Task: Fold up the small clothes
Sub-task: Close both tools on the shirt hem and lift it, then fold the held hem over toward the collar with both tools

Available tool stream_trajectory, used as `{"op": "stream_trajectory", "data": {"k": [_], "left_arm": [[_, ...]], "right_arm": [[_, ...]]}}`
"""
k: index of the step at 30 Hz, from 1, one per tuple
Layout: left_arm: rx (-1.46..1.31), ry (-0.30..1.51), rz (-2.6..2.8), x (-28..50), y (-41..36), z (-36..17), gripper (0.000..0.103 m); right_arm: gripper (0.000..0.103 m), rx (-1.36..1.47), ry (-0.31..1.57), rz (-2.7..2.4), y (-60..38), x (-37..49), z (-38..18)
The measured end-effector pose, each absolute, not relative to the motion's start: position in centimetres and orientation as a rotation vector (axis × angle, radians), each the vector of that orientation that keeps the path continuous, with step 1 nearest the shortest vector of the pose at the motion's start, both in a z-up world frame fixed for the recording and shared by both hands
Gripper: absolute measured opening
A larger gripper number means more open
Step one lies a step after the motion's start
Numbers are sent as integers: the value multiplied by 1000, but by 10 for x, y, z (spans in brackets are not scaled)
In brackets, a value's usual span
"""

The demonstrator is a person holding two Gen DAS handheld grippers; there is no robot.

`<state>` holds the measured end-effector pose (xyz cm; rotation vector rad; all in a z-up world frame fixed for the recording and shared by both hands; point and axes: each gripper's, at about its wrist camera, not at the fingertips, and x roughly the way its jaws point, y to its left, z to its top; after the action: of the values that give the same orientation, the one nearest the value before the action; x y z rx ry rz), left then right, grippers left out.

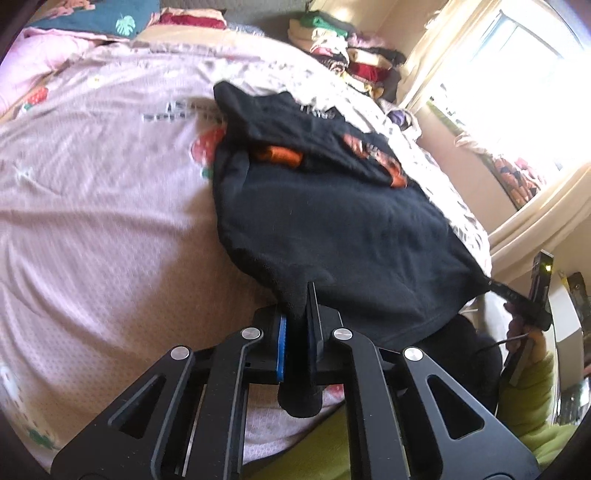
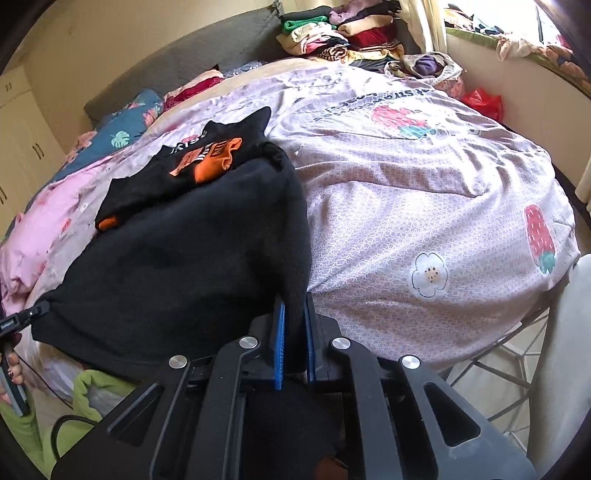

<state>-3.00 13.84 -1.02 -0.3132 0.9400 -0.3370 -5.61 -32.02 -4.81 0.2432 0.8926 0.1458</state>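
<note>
A black garment with orange print lies on the pink strawberry bedcover, its far part folded back over itself. My left gripper is shut on the garment's near left corner, cloth pinched between the blue pads. In the right wrist view the same black garment spreads left of centre, and my right gripper is shut on its near right corner. Each view shows the other gripper at the opposite hem corner: the right gripper and the left gripper. The near hem is stretched between them, lifted a little off the bed.
A pile of folded clothes sits at the bed's far end by the curtained window. Pillows and a pink quilt lie along the headboard side. A person's green sleeve shows near the bed edge. A metal rack stands at lower right.
</note>
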Motion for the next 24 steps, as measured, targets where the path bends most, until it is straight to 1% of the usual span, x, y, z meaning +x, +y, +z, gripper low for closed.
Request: {"op": "stream_trajectory", "data": {"k": [6,15,24], "left_arm": [[-328,914,-336,-26,143,-3,2],[-347,880,-325,-19,150,3,2],[-368,822,-304,-4,164,18,2]], "right_arm": [[8,220,877,153,-317,-62,-37],[8,199,730,191,-300,-61,6],[7,255,620,134,-304,-31,41]]}}
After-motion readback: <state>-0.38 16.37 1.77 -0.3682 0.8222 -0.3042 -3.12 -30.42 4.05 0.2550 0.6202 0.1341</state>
